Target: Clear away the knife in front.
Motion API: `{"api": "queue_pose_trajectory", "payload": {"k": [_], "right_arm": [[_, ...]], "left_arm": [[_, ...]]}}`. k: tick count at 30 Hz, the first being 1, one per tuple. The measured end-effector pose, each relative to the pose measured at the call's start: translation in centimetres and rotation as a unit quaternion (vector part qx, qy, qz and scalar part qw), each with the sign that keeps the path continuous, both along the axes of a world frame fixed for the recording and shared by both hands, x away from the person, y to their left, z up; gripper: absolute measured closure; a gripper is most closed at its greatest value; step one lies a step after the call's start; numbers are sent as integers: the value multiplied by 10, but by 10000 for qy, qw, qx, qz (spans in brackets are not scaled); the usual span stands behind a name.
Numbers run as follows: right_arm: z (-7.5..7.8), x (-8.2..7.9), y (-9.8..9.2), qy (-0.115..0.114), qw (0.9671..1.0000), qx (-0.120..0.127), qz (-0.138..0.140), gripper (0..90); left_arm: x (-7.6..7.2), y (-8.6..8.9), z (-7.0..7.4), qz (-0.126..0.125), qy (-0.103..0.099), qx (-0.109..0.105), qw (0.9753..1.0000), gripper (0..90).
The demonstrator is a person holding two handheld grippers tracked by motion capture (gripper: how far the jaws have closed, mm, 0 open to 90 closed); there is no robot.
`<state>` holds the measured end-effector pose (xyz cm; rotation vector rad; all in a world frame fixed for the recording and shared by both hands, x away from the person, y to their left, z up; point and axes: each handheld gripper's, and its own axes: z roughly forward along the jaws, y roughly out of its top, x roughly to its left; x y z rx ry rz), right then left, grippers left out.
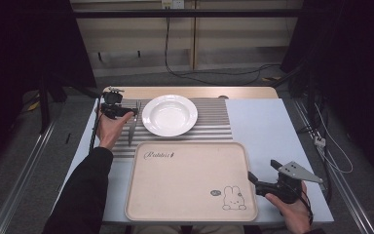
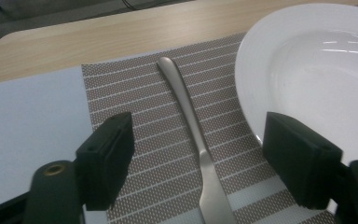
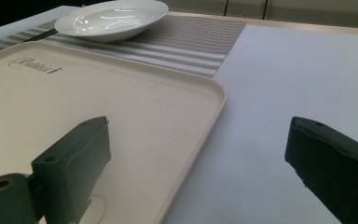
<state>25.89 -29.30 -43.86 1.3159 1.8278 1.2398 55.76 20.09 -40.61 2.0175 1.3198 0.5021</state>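
Metal shows once on the worktop (image 1: 272, 122): one fork (image 1: 132, 127), lying flat on the single striped placemat (image 1: 214, 122) just left of the one white plate (image 1: 169, 115). The left claw (image 1: 135, 111) hangs over that fork with its jaws spread wide, one on each side of the handle and gripping nothing. The left gripper view shows the handle (image 2: 186, 100) running between the two black pads (image 2: 107, 158), close beside the plate's rim (image 2: 251, 70); the tines are cut off at the bottom edge there. Nearer the person lies one cream tray (image 1: 185, 180), bare but for a printed word and a small rabbit drawing (image 1: 233, 199), which the high view shows whole. The right claw (image 1: 261, 171) rests off the tray's right edge, jaws wide apart and holding nothing. The right gripper view looks across the tray's corner (image 3: 216, 93) toward the plate (image 3: 112, 18).
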Motion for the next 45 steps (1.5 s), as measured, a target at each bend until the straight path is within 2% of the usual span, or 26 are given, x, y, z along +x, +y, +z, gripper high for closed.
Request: {"api": "queue_pose_trajectory", "payload": {"k": [3, 4, 5, 6, 9, 10, 13, 16, 18, 21, 22, 24, 26, 28, 32, 36, 39, 45], "right_arm": [[0, 0, 1, 0, 10000, 0, 12, 66], [0, 0, 0, 0, 10000, -6, -5, 65], [0, 0, 0, 0, 10000, -6, -5, 65], [0, 0, 0, 4, 10000, -11, -3, 65], [0, 0, 1, 21, 10000, -13, 11, 66], [-1, 0, 1, 7, 10000, -21, 23, 66], [0, 0, 1, 5, 10000, -20, 26, 66], [0, 0, 0, 35, 10000, 0, 0, 65], [0, 0, 0, 19, 10000, 10, -24, 65], [0, -1, 0, -11, 10000, -9, -11, 65], [0, -1, 0, 4, 10000, -8, -9, 65], [0, -1, 0, 2, 10000, 0, -13, 65], [0, -1, -1, 0, 10000, 6, -6, 65], [0, -1, -1, 0, 10000, 24, -22, 66], [-1, 0, -1, 18, 10000, 24, -15, 66], [-1, 0, 0, 15, 10000, 10, -6, 65], [-1, 0, -1, 7, 10000, 15, -40, 65], [-1, 0, -2, 7, 10000, 7, -49, 65]], "left_arm": [[4, 3, -4, 116, 54, -9, 9999, 296], [6, 4, -7, 96, 113, 1, 9999, 358], [7, 4, -8, 101, 165, 8, 9998, 358], [8, 5, -12, 78, 210, -10, 9997, 403], [12, 5, -18, 122, 338, -75, 9993, 412], [14, 4, -20, 130, 339, -99, 9993, 442], [19, -1, -24, 109, 457, -68, 9989, 469], [25, -7, -25, 41, 450, 2, 9990, 523], [29, -12, -25, 45, 435, -42, 9990, 562], [36, -17, -28, -4, 551, 51, 9985, 584], [37, -17, -31, 60, 541, 43, 9985, 641], [39, -17, -36, 91, 615, 35, 9981, 647], [40, -18, -39, 59, 674, 125, 9976, 668], [40, -20, -43, 24, 667, 135, 9977, 694], [40, -22, -41, 43, 643, 208, 9977, 746], [41, -23, -42, 59, 675, 216, 9975, 750], [42, -26, -42, 90, 644, 306, 9974, 750], [43, -25, -42, 138, 726, 263, 9969, 753]]}}
